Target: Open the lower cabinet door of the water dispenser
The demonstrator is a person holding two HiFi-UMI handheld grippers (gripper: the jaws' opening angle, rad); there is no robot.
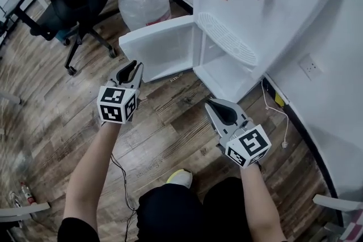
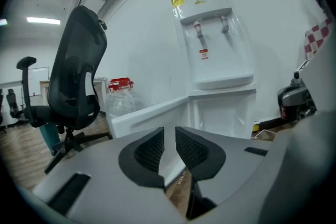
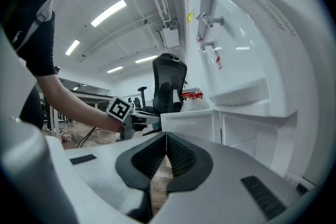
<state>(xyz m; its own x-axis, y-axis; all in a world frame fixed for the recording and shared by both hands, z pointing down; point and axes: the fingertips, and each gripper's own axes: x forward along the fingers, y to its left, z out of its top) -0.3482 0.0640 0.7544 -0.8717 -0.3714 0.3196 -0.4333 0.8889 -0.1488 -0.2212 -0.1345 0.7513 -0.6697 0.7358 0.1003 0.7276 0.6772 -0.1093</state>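
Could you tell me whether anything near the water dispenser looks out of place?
A white cable trails loose on the floor right of the water dispenser, its end lying free below the wall socket.

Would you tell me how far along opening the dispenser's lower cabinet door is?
Done: the lower cabinet door stands swung wide open from the water dispenser. In hand: nothing; the left gripper is slightly open and empty, the right gripper shut and empty. Left: apparently nothing.

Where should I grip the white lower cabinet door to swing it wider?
Probably grip the white lower cabinet door at its free edge, coming from the front with the left gripper: it stands open, that exposed edge farthest from the hinge.
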